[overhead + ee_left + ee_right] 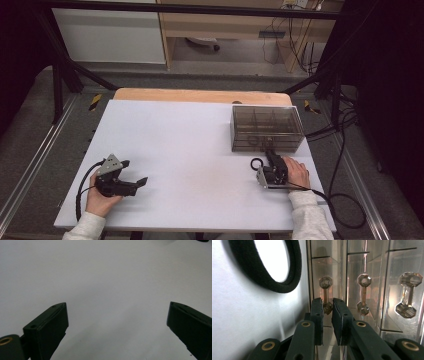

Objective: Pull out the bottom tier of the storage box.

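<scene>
Right gripper [327,305]: jaws nearly together, pinched on the lower knob of a drawer handle [325,293] on the clear box [267,127]; black ring [273,267] up-left of them. Judgement: pull straight back, grip steady. Left gripper [117,315]: jaws wide apart over bare table [105,277].

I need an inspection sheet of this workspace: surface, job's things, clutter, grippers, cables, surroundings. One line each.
Surface: white table, bare in the middle.
Job's things: clear drawer box at the far right; three drawer handles on its front; black ring lying before it.
Clutter: nothing seen.
Grippers: left gripper open, jaws wide apart over bare table; right gripper nearly closed around the leftmost handle; contact cannot be told.
Cables: one black cable trails from each gripper.
Surroundings: dark frame, grey floor, wooden furniture behind.
</scene>
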Demonstrator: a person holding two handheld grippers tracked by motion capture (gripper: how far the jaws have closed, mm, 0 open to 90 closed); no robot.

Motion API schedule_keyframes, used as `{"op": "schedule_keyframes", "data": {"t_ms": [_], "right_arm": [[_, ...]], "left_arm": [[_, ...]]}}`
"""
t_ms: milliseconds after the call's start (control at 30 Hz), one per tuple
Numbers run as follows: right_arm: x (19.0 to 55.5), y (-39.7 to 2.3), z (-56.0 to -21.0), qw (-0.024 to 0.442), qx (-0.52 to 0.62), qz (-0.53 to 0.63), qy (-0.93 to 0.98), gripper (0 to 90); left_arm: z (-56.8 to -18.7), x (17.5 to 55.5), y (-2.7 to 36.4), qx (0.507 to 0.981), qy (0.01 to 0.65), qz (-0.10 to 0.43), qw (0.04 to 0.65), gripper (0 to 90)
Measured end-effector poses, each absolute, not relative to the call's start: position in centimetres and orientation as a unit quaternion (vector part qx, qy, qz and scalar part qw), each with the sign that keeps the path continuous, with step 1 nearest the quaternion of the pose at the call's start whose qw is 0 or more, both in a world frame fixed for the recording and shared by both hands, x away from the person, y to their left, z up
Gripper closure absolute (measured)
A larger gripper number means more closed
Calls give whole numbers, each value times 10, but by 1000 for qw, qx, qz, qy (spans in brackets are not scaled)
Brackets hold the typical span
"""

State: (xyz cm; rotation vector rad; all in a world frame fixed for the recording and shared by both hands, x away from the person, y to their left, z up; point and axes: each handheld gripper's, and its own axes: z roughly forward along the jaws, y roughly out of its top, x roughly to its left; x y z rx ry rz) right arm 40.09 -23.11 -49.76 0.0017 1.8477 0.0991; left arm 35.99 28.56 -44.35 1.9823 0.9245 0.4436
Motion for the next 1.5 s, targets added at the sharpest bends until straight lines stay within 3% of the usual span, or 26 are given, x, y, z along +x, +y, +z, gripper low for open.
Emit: {"op": "schedule_keyframes", "data": {"t_ms": [867,967,1100,1500], "right_arm": [[384,-231,-498,599,3,47,800,794],[383,-231,-497,594,11,51,803,772],[384,-233,-493,596,21,59,800,666],[393,-233,-489,579,22,64,812,662]], "left_arm": [[-443,359,285,798,371,179,440,35],[-443,359,285,798,371,179,440,35],[-443,360,285,798,371,180,440,35],[-443,360,285,798,371,179,439,35]]}}
